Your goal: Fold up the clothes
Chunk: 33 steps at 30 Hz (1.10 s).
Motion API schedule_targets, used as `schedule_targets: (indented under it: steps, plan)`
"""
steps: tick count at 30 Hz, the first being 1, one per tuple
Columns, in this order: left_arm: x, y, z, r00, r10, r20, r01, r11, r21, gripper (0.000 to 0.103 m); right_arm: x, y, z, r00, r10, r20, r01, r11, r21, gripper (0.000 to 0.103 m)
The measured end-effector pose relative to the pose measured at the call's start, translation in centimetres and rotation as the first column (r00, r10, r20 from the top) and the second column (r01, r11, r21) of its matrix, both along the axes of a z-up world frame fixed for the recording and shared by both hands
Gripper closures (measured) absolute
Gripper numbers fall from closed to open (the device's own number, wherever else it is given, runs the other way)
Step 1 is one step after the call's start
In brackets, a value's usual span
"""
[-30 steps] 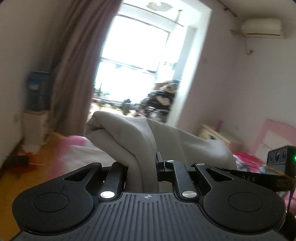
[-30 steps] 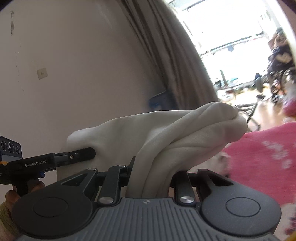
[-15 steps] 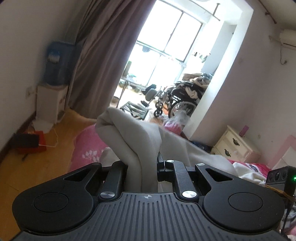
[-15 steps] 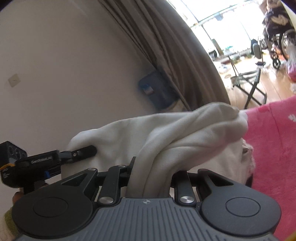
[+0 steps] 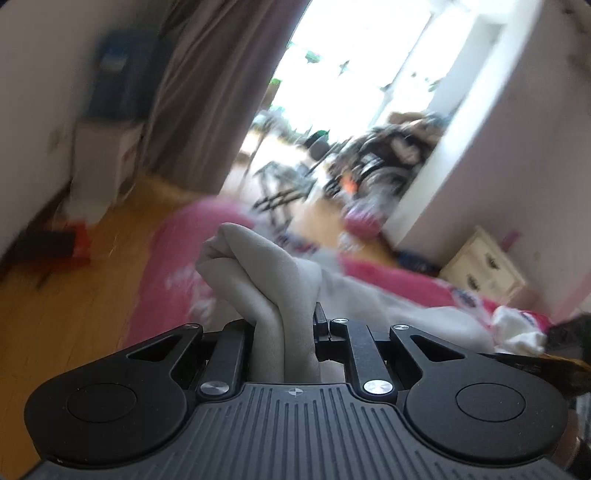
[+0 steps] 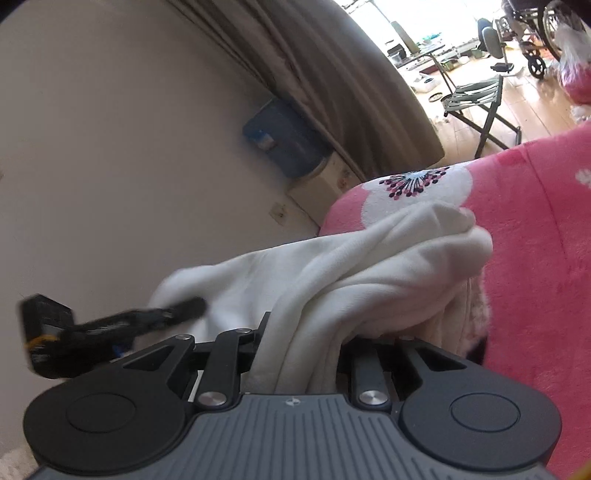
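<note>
A white garment point(image 5: 258, 273) is bunched between the jaws of my left gripper point(image 5: 282, 332), which is shut on it; the cloth hides the fingertips. The same white garment point(image 6: 369, 273) also fills my right gripper point(image 6: 301, 354), shut on a thick fold of it. The cloth stretches between the two grippers and hangs low over a pink flowered blanket point(image 6: 535, 229). The other gripper shows as a blurred black bar point(image 6: 110, 325) at the left of the right wrist view.
The pink blanket point(image 5: 173, 258) covers a bed below. A wooden floor point(image 5: 55, 314) lies to the left, with a brown curtain point(image 5: 207, 92), a blue water bottle point(image 6: 284, 136), a folding stool point(image 6: 476, 99), a wheelchair point(image 6: 535, 29) and a cream nightstand point(image 5: 484, 266) beyond.
Both grippers have sunk with the garment toward the pink blanket and rolled. The view now tilts down onto the bed. Both grips stay the same.
</note>
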State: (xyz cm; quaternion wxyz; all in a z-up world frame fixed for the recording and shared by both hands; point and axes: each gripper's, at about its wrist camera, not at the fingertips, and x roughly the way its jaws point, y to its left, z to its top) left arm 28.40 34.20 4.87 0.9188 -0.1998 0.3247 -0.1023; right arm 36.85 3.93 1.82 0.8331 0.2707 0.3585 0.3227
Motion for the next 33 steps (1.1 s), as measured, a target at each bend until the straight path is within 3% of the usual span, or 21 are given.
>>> schedule_targets:
  steps: [4, 8, 10, 11, 12, 15, 19, 22, 24, 27, 29, 31, 33]
  plan:
    - [-0.4, 0.8, 0.4, 0.999, -0.006, 0.036, 0.007, 0.999, -0.047, 0.089, 0.2, -0.3, 0.3, 1.0, 0.007, 0.022, -0.008, 0.999, 0.042, 0.078]
    - [0.8, 2.5, -1.4, 0.996, -0.003, -0.088, -0.004, 0.997, -0.075, 0.071, 1.1, -1.5, -1.1, 0.998, -0.006, -0.065, 0.01, 0.998, 0.069, 0.062]
    - [0.9, 3.8, -1.7, 0.995, 0.01, -0.104, -0.023, 0.992, -0.124, 0.065, 1.3, -2.8, -1.7, 0.993, -0.017, -0.115, 0.029, 0.994, 0.103, 0.055]
    - [0.7, 4.2, -1.6, 0.994, 0.025, -0.109, -0.039, 0.991, -0.128, 0.052, 1.4, -3.4, -2.0, 0.99, -0.022, -0.14, 0.039, 0.992, 0.12, 0.051]
    - [0.3, 4.5, -1.3, 0.994, 0.042, -0.105, -0.053, 0.993, -0.105, 0.047, 1.4, -4.1, -2.1, 0.987, -0.028, -0.157, 0.049, 0.99, 0.13, 0.051]
    - [-1.0, 5.4, 0.2, 0.995, 0.074, -0.067, -0.079, 0.995, -0.067, 0.047, -0.5, -6.5, -0.5, 0.989, -0.117, -0.087, 0.122, 0.99, 0.064, 0.043]
    - [-2.5, 5.2, 3.1, 0.992, 0.119, 0.047, -0.118, 0.993, -0.028, 0.047, -3.4, -7.1, 3.9, 0.966, -0.218, 0.142, 0.224, 0.974, -0.025, 0.05]
    - [-1.9, 3.1, 4.6, 0.989, 0.075, 0.128, -0.073, 0.997, -0.023, 0.047, -2.7, -4.7, 5.5, 0.954, -0.169, 0.246, 0.195, 0.977, -0.085, 0.061]
    - [-0.5, 1.0, 4.7, 0.989, 0.021, 0.145, -0.021, 1.0, 0.002, 0.047, -1.0, -2.8, 5.0, 0.958, -0.138, 0.251, 0.173, 0.977, -0.125, 0.067]
    - [3.2, -1.1, 2.0, 0.999, 0.025, 0.038, -0.029, 0.994, 0.101, 0.05, 1.8, -1.8, 1.8, 0.962, -0.201, 0.187, 0.241, 0.944, -0.226, 0.084]
    - [4.7, -0.8, 0.5, 0.998, 0.059, -0.02, -0.057, 0.993, 0.1, 0.049, 2.7, -2.4, 0.0, 0.955, -0.259, 0.147, 0.289, 0.925, -0.248, 0.103]
    - [5.6, 0.1, -0.5, 0.993, 0.098, -0.061, -0.094, 0.993, 0.065, 0.048, 2.6, -3.5, -0.6, 0.943, -0.306, 0.135, 0.33, 0.917, -0.223, 0.103]
    - [4.8, 0.9, 0.6, 0.992, 0.114, -0.049, -0.112, 0.993, 0.05, 0.05, 1.5, -4.6, 0.1, 0.92, -0.347, 0.183, 0.382, 0.897, -0.22, 0.099]
